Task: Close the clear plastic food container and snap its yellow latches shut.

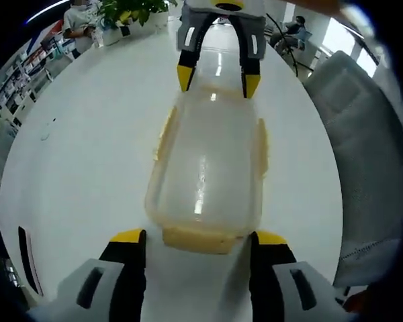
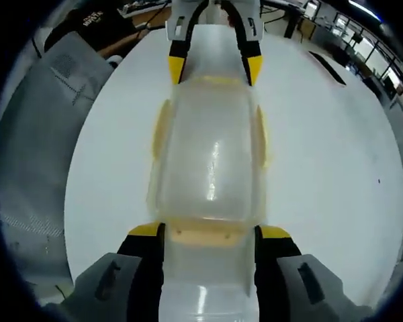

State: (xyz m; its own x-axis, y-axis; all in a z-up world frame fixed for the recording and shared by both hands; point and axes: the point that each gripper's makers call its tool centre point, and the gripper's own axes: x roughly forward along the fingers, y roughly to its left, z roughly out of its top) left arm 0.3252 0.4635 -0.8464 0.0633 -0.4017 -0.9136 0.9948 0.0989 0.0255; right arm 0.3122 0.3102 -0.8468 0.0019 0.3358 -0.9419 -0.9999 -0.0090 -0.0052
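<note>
left gripper (image 1: 197, 236): jaws spread, tips either side of the box's near end latch, not clamped.
box (image 1: 208, 168): on white table (image 1: 87, 134), lengthwise between both grippers; clear, lid on, pale yellow latches (image 1: 196, 239) at sides and ends.
right gripper (image 2: 209, 231): jaws parted, straddling the opposite end latch of the box (image 2: 208, 161); contact unclear.

Bright, even overhead light washes the white table (image 1: 87, 134) almost shadowless, and streaks of glare run along the lid of the clear plastic container (image 1: 205, 171) in both views. Strong fisheye bending curves everything around the container, and the background is soft and slightly blurred.
</note>
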